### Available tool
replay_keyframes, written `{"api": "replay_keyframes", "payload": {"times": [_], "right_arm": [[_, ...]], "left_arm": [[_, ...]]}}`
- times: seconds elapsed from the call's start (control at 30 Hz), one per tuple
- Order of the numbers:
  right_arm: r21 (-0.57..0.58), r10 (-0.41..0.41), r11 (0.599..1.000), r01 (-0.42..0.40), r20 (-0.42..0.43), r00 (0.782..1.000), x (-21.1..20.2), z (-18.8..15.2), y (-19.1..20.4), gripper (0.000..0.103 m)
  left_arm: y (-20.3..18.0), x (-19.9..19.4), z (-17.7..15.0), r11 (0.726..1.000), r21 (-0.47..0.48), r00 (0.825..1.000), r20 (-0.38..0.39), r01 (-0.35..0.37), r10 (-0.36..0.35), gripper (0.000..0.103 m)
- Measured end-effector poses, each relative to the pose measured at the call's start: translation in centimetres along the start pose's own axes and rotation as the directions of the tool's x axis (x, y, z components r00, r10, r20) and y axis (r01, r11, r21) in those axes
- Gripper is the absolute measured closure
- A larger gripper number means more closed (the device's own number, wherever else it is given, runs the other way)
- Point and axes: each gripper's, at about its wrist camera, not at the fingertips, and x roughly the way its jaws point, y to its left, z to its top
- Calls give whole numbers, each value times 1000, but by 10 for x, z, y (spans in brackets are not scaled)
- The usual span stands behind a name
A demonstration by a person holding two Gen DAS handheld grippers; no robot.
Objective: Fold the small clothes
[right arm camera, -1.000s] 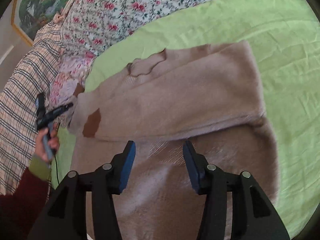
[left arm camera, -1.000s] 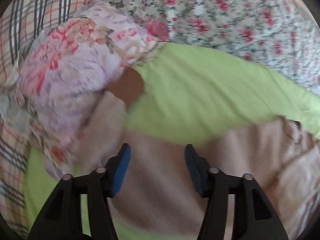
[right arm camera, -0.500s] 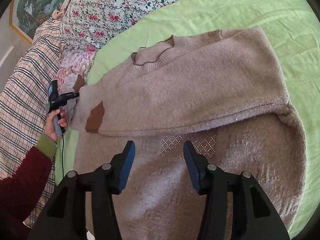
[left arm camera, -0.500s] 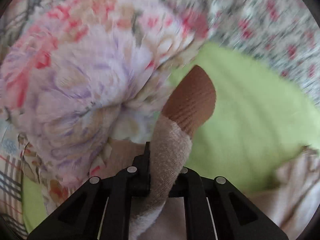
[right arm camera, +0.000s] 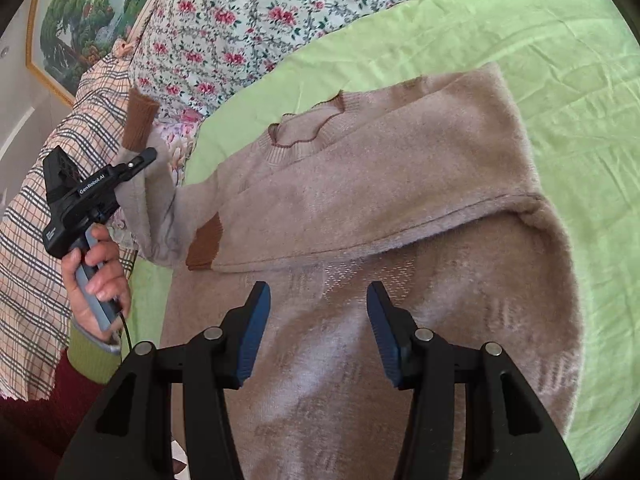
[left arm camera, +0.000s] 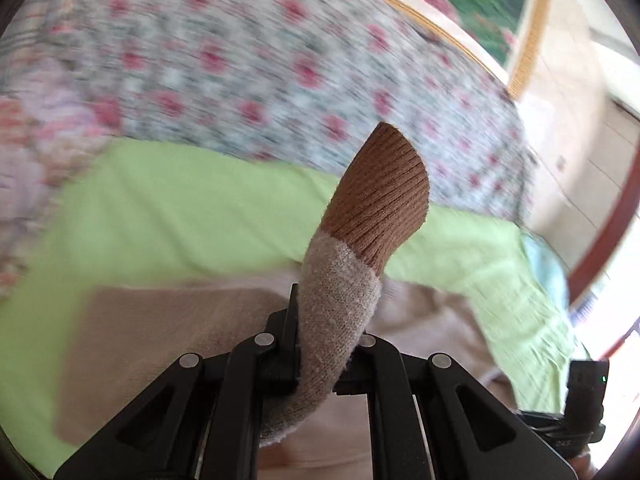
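Observation:
A beige knitted sweater lies on the green sheet, one sleeve folded across its chest with a brown cuff at the left. My left gripper is shut on the other sleeve, whose brown ribbed cuff sticks up past the fingers. In the right wrist view that left gripper holds the sleeve lifted at the sweater's left side, its cuff pointing up. My right gripper hangs open above the sweater's lower body, with nothing between its blue pads.
A flowered quilt lies behind the green sheet, with a checked cloth and a pink flowered garment at the left. A framed picture hangs on the wall. A hand in a green-cuffed sleeve holds the left gripper's handle.
My left gripper shut on the left sleeve near its cuff, then lifted it and swung round towards the sweater's body. The right gripper stayed open over the lower body.

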Motion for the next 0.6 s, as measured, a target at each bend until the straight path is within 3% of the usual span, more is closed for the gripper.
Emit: {"api": "replay_keyframes", "payload": {"times": [0.17,0.3,0.4,0.43,0.47,0.53,0.6], "right_arm": [[36,-26,999,26,16,1000,-9,0,-18,51],[40,-29,999,28,23,999,-12,3,-22,51],[35,-29,999,28,36,999,-12,8,-22,51],[36,-28,999,27,41,999,-12,8,-21,51],[37,-27,999,26,45,999,-11,11,-23,51],[32,-26,999,24,53,998,-8,15,-24,51],[18,-21,1000,20,60,998,-2,20,-24,51]], "left_arm": [[-74,66,-34,994,76,990,-123,79,-70,94],[-98,114,-54,989,101,973,-214,105,-82,93],[-100,136,-66,989,103,959,-275,102,-71,86],[-99,136,-68,990,93,955,-286,110,-79,75],[-96,133,-69,989,75,952,-291,124,-97,57],[-91,118,-70,990,65,957,-272,123,-101,36],[-80,91,-69,992,62,967,-235,112,-95,33]]}}
